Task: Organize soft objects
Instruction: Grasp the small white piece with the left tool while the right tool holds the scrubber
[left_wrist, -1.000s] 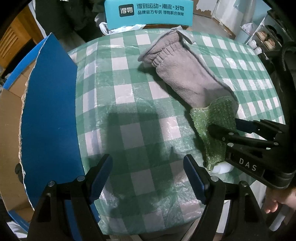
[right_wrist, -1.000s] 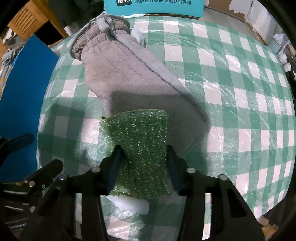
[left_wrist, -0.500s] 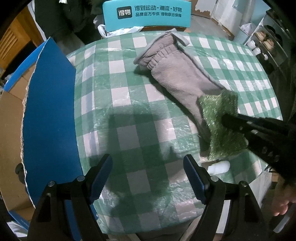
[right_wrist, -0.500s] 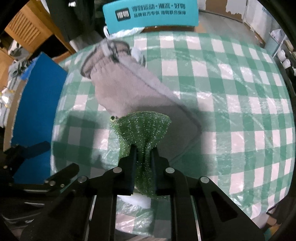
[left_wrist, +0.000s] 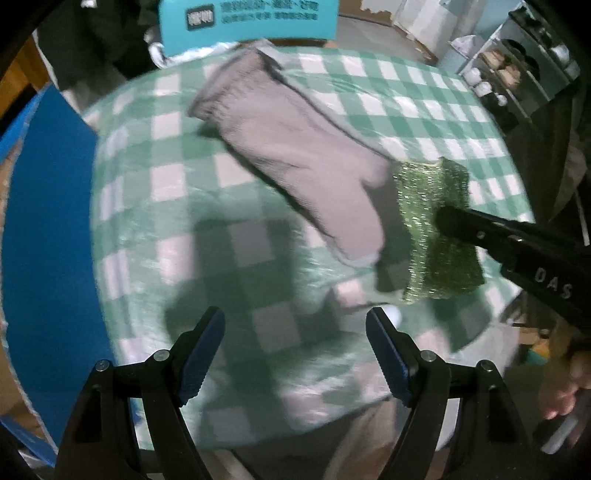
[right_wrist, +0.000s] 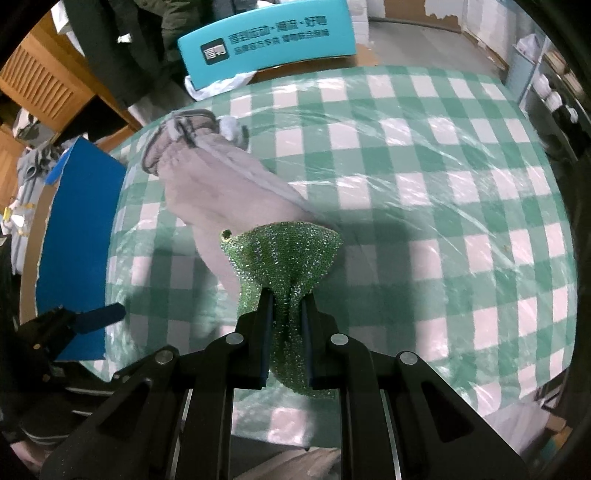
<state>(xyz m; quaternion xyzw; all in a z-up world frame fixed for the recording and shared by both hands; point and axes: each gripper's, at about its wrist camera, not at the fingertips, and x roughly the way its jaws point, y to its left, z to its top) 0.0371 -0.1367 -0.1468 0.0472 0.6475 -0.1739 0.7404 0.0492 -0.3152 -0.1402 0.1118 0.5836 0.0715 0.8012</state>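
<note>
My right gripper is shut on a glittery green scrubbing cloth and holds it pinched and lifted above the table. It also shows in the left wrist view, hanging from the right gripper. A grey fleece mitten lies flat on the green checked tablecloth, its cuff toward the far edge; it also shows in the right wrist view. My left gripper is open and empty above the table's near edge.
A blue board stands along the table's left edge, seen too in the right wrist view. A teal chair back with printed text stands behind the table. A small white object lies near the front edge. Shelves stand at the far right.
My right gripper closed on the green cloth and lifted it off the table, up and to the right. The left gripper stayed open and shifted a little.
</note>
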